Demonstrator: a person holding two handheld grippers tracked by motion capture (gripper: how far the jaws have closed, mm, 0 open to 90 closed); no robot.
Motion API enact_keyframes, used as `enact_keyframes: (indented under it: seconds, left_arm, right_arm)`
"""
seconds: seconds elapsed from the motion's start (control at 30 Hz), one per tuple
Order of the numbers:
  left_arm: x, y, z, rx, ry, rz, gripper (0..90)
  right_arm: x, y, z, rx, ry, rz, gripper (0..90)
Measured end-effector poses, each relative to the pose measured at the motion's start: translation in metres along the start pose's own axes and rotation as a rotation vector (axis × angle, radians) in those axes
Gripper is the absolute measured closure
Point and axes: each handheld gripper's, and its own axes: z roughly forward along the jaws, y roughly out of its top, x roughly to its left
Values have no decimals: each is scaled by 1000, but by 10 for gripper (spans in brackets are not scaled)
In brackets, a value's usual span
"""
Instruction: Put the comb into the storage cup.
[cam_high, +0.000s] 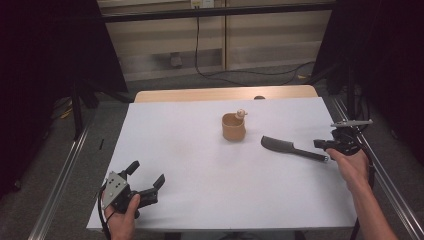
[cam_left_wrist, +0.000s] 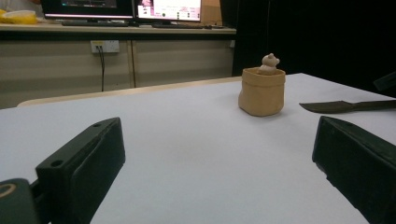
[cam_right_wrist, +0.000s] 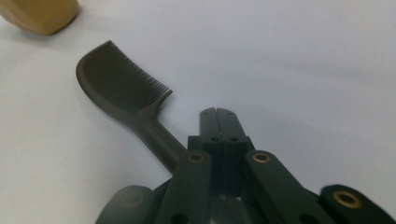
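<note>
Near the desk's right edge (cam_high: 350, 165), right claw (cam_right_wrist: 217, 112) pressed together, empty, beside the comb (cam_right_wrist: 122, 84) handle, comb stretching away toward the pot (cam_high: 233, 127); left claw (cam_high: 146, 176) apart, far.

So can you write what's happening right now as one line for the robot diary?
left gripper: open, resting on table | right gripper: shut, empty, beside comb handle | comb: flat on table | tan cup: upright, untouched
</note>
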Motion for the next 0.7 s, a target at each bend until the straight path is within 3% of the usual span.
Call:
enact_keyframes:
  seconds: [0.1, 0.2, 0.3, 0.7]
  left_arm:
    - [0, 0, 0, 0, 5, 16, 25]
    - [0, 0, 1, 4, -4, 4, 25]
    - [-2, 1, 0, 0, -12, 10, 25]
    - [-2, 0, 0, 4, -12, 11, 25]
  right_arm:
    - [-2, -1, 4, 24, -9, -8, 900]
    - [-3, -4, 7, 60, -2, -11, 900]
    - [-5, -6, 10, 92, -25, -10, 900]
    - [-12, -14, 17, 142, -39, -9, 900]
